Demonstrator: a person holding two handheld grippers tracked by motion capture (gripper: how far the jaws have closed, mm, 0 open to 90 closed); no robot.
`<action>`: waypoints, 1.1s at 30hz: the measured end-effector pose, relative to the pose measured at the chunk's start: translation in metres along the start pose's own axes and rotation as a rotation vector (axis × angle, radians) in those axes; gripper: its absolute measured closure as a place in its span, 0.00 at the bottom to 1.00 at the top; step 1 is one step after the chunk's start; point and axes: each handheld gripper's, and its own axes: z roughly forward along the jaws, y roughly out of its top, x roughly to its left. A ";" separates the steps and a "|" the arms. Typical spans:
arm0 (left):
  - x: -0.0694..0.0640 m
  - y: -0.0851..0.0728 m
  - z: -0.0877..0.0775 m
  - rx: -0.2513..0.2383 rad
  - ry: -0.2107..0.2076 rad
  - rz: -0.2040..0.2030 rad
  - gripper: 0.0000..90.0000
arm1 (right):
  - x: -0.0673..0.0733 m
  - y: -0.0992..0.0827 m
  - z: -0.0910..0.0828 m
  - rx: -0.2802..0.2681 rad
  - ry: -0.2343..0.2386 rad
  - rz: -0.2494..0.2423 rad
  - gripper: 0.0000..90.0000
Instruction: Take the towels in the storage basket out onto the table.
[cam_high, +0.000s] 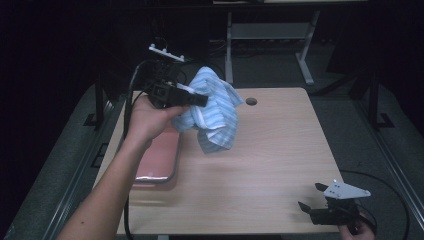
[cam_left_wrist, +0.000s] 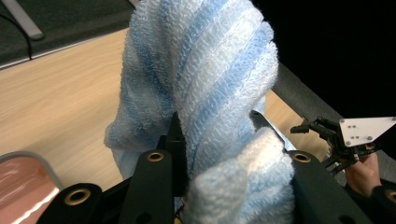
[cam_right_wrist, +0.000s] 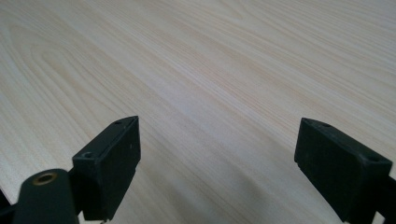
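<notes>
My left gripper (cam_high: 197, 100) is clamped on the blue striped towel (cam_high: 212, 110), lifted above the table's (cam_high: 270, 160) far left, beside the pink tray (cam_high: 157, 160). My right gripper (cam_high: 312, 197) rests near right, jaws spread, empty.

No readable text, label, brand, number or sign anywhere. None on the striped towel (cam_high: 212, 107), none on the pink tray (cam_high: 159, 159) just beside it, none on the wooden table (cam_high: 260, 165) under both. Blank as well: the grey plate (cam_high: 346, 189) well apart from the towel, bearing only small holes.
</notes>
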 end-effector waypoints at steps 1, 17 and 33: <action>-0.001 0.000 0.004 0.003 -0.005 0.002 0.74 | 0.000 0.000 0.000 -0.003 0.001 -0.005 0.15; -0.002 -0.009 0.109 0.109 -0.076 -0.017 0.74 | -0.003 -0.001 -0.001 -0.014 0.003 0.002 0.15; 0.007 -0.033 0.196 0.198 -0.108 -0.051 0.74 | -0.003 0.002 0.001 -0.025 0.015 -0.008 0.15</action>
